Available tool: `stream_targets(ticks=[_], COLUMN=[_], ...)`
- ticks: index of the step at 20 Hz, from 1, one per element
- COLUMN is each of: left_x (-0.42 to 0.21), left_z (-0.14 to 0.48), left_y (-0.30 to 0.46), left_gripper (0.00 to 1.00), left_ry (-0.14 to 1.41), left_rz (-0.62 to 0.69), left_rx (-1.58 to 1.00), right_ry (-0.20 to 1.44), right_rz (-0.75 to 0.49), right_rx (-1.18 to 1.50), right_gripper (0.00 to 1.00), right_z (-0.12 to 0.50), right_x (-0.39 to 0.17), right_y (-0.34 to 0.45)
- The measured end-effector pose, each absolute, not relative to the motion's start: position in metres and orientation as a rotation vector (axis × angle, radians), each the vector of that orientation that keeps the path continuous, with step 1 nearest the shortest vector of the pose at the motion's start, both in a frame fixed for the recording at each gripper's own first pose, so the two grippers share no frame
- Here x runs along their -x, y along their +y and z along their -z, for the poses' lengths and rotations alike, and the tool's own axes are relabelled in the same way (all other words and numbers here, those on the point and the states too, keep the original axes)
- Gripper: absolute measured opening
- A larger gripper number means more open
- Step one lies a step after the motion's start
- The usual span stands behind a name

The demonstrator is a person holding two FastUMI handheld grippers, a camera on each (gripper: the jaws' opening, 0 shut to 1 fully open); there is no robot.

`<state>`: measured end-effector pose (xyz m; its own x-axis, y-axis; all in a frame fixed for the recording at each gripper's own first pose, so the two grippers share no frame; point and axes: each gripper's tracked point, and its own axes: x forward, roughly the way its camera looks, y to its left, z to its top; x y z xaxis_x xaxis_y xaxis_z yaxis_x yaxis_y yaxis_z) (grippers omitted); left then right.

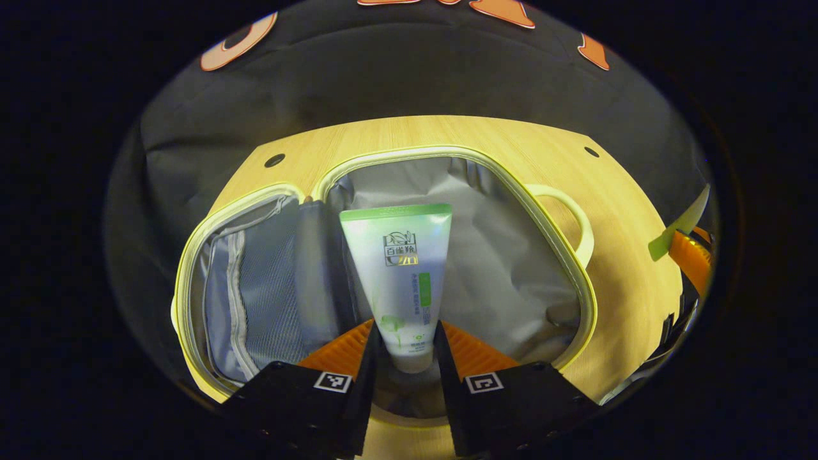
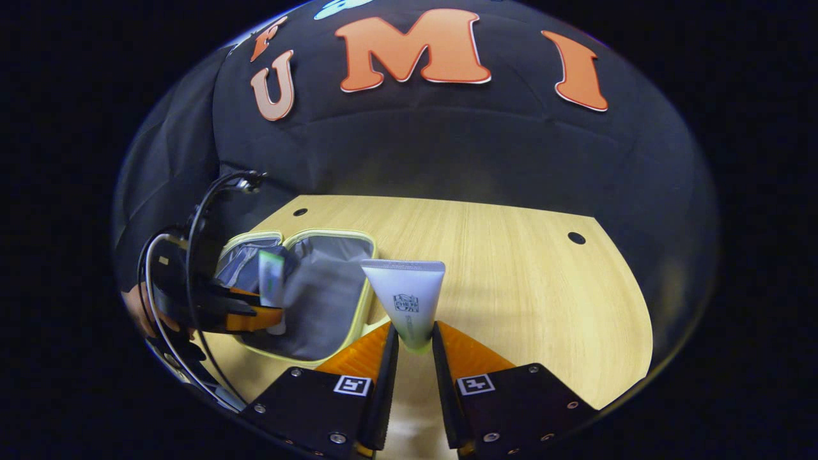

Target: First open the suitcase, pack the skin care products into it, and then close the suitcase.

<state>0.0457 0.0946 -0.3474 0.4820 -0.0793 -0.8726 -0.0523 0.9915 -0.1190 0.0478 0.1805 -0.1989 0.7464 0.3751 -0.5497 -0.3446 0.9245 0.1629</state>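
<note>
While suitcase (image 1: 511, 281) lies open on table (image 2: 524, 281), each gripper (image 1: 406, 358) (image 2: 414, 348) pinches own tube (image 1: 402, 275) (image 2: 406, 300).

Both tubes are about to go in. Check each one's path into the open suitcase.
Nothing visible blocks either. The green-capped tube hangs over the open suitcase; the grey tube is beside it, above bare table.

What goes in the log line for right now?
suitcase: open | left gripper: holds green-capped tube above it | right gripper: holds white tube over table
</note>
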Motion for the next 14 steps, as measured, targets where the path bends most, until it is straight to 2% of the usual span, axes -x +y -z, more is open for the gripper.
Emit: stream_targets(ticks=[4, 8, 11, 14], left_x=[-0.055, -0.075, -0.075, -0.071], left_z=[0.380, 0.381, 0.371, 0.346], left_y=[0.091, 0.094, 0.090, 0.109], left_gripper=[0.50, 0.49, 0.57, 0.61], left_ry=[1.167, 1.112, 1.057, 0.957], left_rz=[0.014, 0.010, 0.048, -0.017], left_rx=[0.141, 0.116, 0.160, 0.147], right_ry=[0.661, 0.688, 0.716, 0.747], right_rz=[-0.360, -0.331, -0.318, -0.327], right_rx=[-0.080, -0.093, -0.098, -0.099], right_gripper=[0.35, 0.35, 0.35, 0.35], right_z=[0.200, 0.196, 0.197, 0.198], right_x=[-0.041, -0.040, -0.045, -0.052], right_y=[0.204, 0.211, 0.217, 0.232])
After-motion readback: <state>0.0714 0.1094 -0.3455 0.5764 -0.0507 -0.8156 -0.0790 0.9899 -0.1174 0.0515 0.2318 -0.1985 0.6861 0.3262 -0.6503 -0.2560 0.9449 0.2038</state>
